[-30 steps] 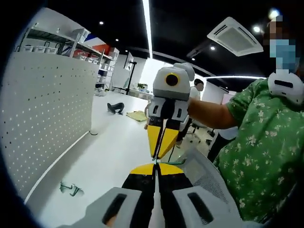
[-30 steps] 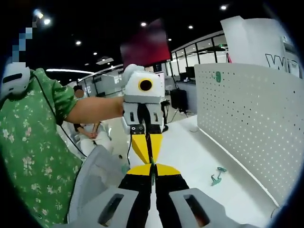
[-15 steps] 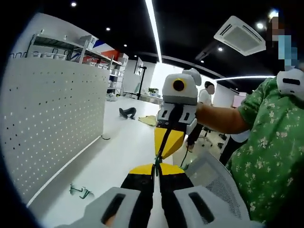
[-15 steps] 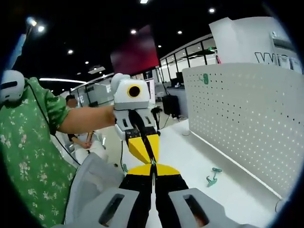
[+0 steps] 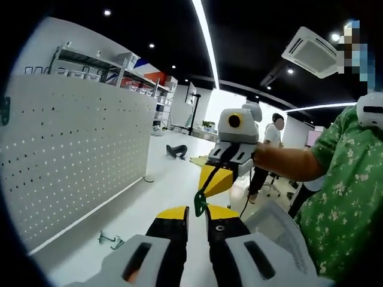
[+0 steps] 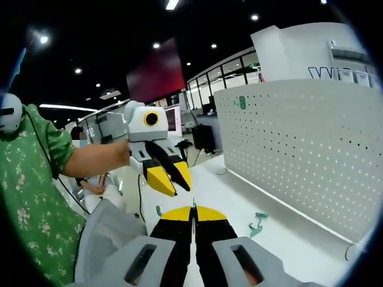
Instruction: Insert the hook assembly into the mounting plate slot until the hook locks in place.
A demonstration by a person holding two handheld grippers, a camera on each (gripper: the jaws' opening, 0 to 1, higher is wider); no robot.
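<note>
Item: white table (image 5: pixel 137 221), seen from two hand-held grippers.

- Edges: we are noting the perforated mounting plate (image 5: pixel 72 155) standing upright along the table's far edge. In the right gripper view it is running down the right side (image 6: pixel 287 149).
- Open room: a broad bare strip of table is lying between the plate and the grippers. A grey mesh chair (image 5: pixel 281 233) is standing at the near side, beside a person in a green floral shirt (image 5: pixel 341 197).
- Left gripper (image 5: pixel 198 216): we are seeing its jaws parted, gripping nothing. In the right gripper view it (image 6: pixel 179 190) is hanging spread in the air, well apart from the plate.
- Right gripper (image 5: pixel 206 190): its jaws are clenched on the green hook (image 5: pixel 200 206). The hook is dangling from their tips in the air, just above the gap in the left jaws. In its own view the jaws (image 6: pixel 192 210) are pressed together.
- Spare hook (image 5: pixel 111 240): it is lying loose on the table near the plate's foot.

Change: half a second ago the left jaws were closed and meeting the right tips; they are now released, and the two grippers are drawing apart.
</note>
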